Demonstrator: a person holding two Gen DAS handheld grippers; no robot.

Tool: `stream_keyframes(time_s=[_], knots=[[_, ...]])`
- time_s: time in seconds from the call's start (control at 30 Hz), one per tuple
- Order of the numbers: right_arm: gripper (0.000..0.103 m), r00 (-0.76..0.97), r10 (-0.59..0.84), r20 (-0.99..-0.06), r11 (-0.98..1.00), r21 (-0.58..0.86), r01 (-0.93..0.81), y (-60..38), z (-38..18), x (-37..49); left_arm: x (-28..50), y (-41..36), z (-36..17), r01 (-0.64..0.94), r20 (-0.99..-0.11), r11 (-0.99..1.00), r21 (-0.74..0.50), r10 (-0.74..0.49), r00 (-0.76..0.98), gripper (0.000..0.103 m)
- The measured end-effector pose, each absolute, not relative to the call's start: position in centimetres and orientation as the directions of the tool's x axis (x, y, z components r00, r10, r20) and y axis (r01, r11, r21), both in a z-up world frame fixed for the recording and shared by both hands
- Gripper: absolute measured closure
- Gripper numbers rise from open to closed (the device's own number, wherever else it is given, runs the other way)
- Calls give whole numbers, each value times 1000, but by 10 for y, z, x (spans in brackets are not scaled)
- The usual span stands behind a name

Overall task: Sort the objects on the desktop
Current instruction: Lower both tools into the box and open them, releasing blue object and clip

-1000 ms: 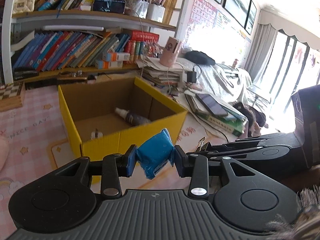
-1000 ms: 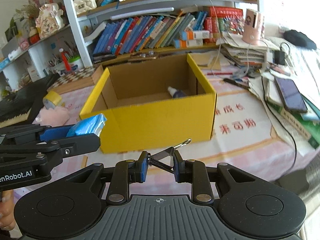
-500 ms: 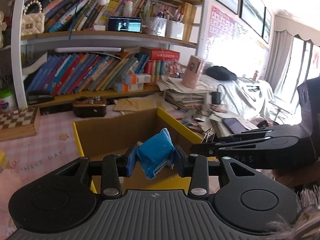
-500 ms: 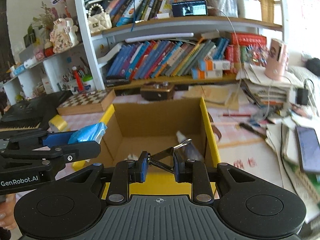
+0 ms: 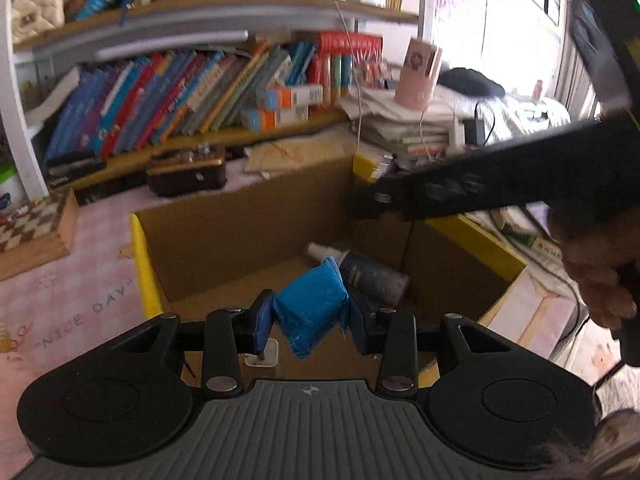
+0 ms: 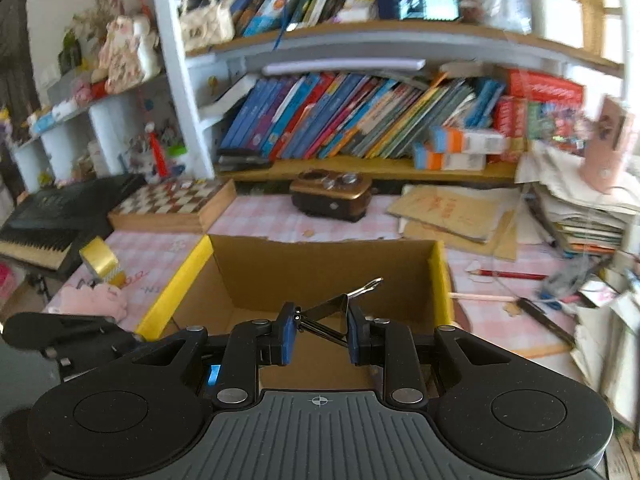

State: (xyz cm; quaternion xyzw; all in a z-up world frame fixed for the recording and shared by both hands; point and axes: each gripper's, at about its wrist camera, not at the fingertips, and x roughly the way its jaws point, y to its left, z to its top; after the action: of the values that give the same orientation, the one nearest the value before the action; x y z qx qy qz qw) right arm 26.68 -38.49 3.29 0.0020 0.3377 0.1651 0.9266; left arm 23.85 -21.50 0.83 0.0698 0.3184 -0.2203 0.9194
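Note:
My left gripper [image 5: 310,322] is shut on a blue tissue packet [image 5: 310,314] and hangs over the open yellow cardboard box [image 5: 144,264]. Inside the box lie a dark spray bottle [image 5: 370,276] and a small white item [image 5: 264,358]. My right gripper [image 6: 318,330] is shut on a black binder clip [image 6: 328,312] with silver handles, above the same yellow box [image 6: 176,284]. In the left wrist view the right gripper [image 5: 360,204] reaches in from the right over the box's far corner, held by a person's hand [image 5: 596,272].
A chessboard [image 6: 172,202], a brown case [image 6: 330,194], a tape roll [image 6: 100,262] and a pink plush [image 6: 94,300] lie on the pink checked cloth. Cardboard sheets [image 6: 452,212], a red pencil [image 6: 508,275] and paper stacks [image 6: 580,216] crowd the right. Bookshelves stand behind.
Both grippers have moved forward from in front of the box to above its open top, each still holding its object. The right gripper now crosses over the box's far right corner.

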Motion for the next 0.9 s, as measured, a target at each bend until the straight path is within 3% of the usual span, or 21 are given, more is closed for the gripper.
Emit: stream_keyframes(time_s=[0.4,0.6,0.9], knots=[[77,443,336,-831,892,130,-433,-347,-16,346,266,-224,-14,436,-717,898,-60,-343,607,66],[77,381,310,-871,881,113,-459,-332,-33,364,273,-226,-21,405,-746,910,-87,-329,579,65],[74,384,308,-871,876,102,-472,-325,-33,367,268,-228,-13,408,-728,911,-51,-313,609,44]])
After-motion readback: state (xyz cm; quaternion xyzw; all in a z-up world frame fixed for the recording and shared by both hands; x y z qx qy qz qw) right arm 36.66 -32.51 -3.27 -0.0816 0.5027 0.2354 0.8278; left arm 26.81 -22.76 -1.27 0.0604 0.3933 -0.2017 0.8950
